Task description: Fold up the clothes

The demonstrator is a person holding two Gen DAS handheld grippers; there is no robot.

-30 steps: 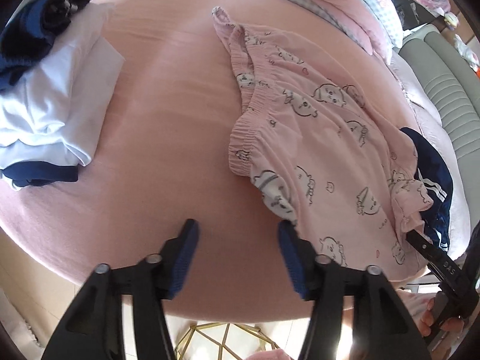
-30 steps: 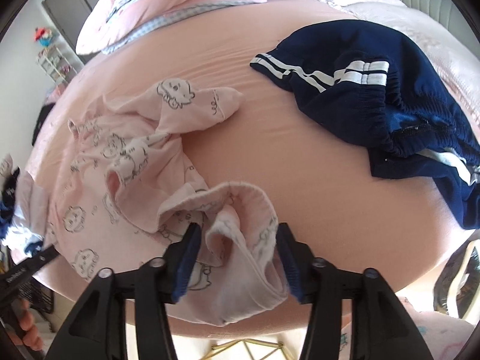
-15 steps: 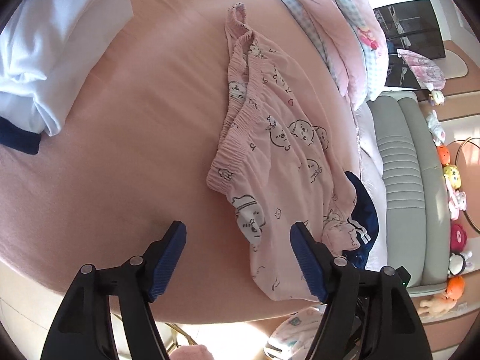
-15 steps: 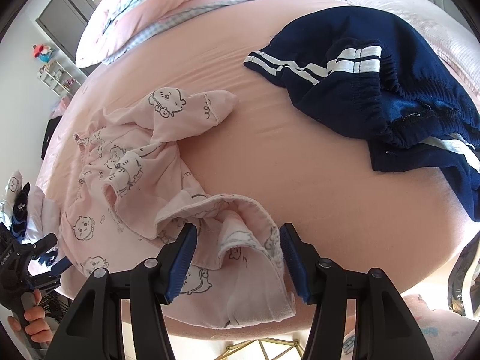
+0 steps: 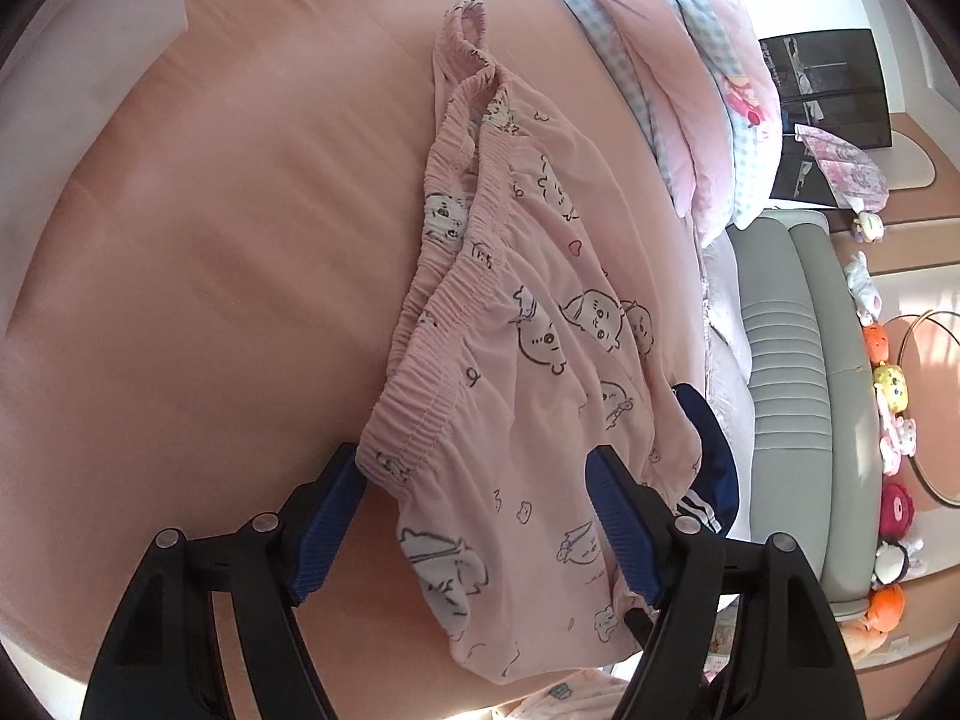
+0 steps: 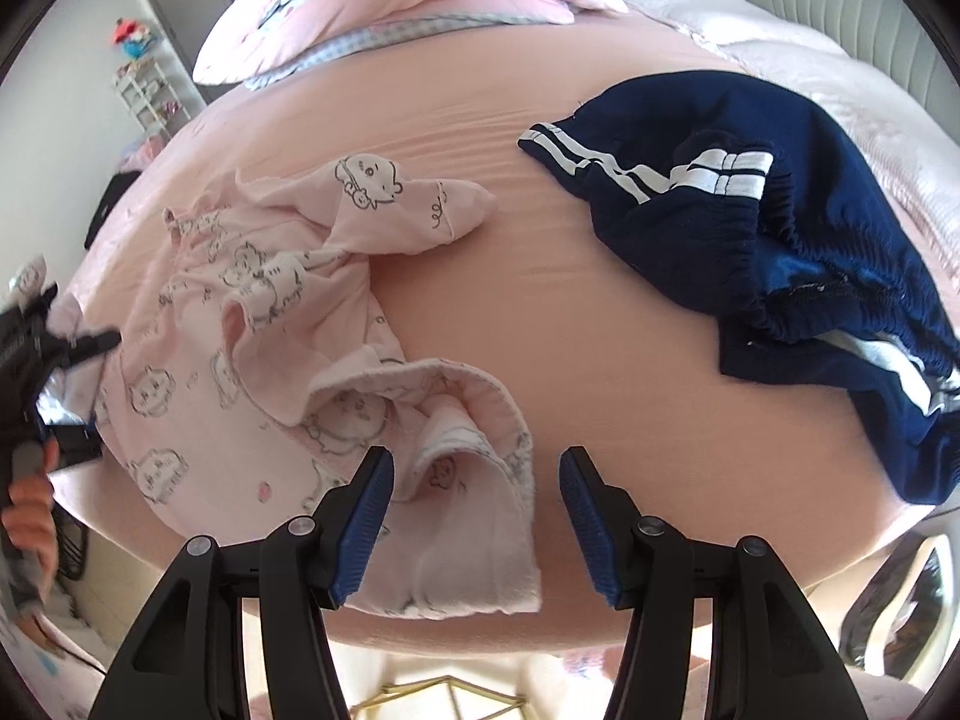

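Pyjama trousers (image 6: 252, 324) spread on the bed (image 6: 468, 324), shorts (image 6: 780, 228) well apart to their right, pillows (image 6: 390, 6) behind both

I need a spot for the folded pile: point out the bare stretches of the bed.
Widest free patch: pink bedsheet left of the pink cartoon-print pyjama shorts, up toward the white folded clothes. Another bare strip lies between the pyjama shorts and the navy white-striped shorts. Crowded: the near edge by both grippers, and the pillows at the head.
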